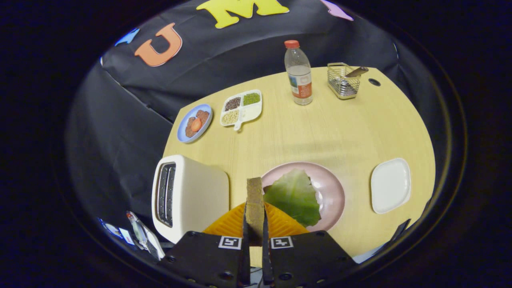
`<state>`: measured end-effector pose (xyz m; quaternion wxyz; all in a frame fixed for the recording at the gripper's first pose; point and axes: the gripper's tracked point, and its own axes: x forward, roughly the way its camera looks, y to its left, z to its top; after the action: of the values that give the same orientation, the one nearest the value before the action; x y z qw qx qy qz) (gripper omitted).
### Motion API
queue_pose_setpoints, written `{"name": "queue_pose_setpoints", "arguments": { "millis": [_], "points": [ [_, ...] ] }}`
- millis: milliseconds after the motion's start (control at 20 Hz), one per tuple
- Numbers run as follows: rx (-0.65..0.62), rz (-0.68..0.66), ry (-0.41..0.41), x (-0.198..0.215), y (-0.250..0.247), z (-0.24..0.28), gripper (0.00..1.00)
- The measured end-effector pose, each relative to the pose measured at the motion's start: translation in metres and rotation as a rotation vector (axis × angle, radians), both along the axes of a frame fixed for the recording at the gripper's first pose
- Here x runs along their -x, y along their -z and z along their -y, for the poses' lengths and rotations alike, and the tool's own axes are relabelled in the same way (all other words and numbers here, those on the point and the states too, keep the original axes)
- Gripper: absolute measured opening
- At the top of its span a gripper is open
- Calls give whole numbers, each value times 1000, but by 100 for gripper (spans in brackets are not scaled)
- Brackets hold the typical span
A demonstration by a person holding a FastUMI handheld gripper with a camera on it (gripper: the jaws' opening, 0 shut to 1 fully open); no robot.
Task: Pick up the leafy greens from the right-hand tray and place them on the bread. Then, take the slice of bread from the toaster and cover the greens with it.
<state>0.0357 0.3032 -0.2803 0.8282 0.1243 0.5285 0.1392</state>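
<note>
brown bread slice (255, 204) x1 pinched in tongs (255, 236), 1 green leaf (294, 197) on pink plate (334, 188)

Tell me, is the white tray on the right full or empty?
Empty. The white tray shows only bare surface; the leafy greens lie on the pink plate.

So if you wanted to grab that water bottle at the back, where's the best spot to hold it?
Probably its straight middle, around the label. The bottle stands upright with round, even sides, so come in level from the near side, where the table is bare. The gripper is busy now: its fingers are shut on the bread slice.
</note>
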Motion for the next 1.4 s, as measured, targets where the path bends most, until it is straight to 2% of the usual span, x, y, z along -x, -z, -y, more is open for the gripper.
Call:
{"name": "queue_pose_setpoints", "arguments": {
  "millis": [350, 550, 600, 650, 1000, 1100, 1300, 1400],
  "points": [
    [2, 30, -45, -7, 30, 13, 12],
    [80, 75, -78, -16, 45, 34, 16],
    [85, 76, -80, -16, 48, 37, 22],
    [94, 77, -78, -18, 51, 42, 22],
    [155, 72, -70, -25, 80, 70, 49],
    [163, 63, -69, -23, 84, 75, 60],
    [169, 126, -42, -26, 70, 86, 66],
    [168, 136, -41, -24, 59, 91, 73]
  ]
}}
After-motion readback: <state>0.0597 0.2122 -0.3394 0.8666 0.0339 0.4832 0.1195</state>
